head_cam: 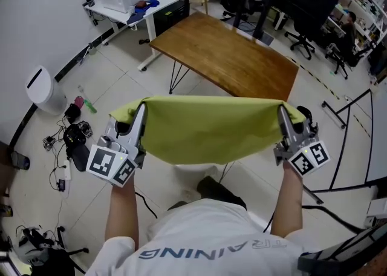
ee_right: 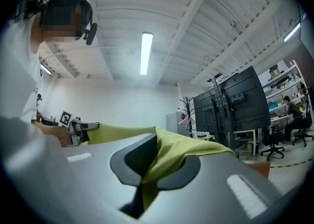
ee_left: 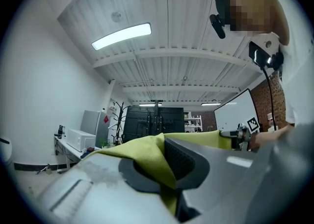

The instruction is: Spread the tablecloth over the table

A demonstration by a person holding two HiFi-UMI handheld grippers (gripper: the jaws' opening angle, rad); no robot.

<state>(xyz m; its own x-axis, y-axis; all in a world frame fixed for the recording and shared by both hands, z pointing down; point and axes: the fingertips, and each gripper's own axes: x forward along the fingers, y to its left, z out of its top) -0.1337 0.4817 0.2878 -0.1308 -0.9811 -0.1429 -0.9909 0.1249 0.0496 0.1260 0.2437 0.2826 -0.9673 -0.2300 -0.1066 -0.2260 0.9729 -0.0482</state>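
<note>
Here the left hand-held gripper [head_cam: 141,113] and right hand-held gripper [head_cam: 282,114] each clamp a corner of the tablecloth [head_cam: 208,131].

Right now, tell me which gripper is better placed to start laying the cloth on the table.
Right, probably. The right gripper holds its end of the cloth just short of the near corner of the table; the left gripper is farther from it. Both are shut on the cloth.

Matt woven tablecloth [head_cam: 211,129]; smooth, faintly glossy wooden table [head_cam: 236,57].
</note>
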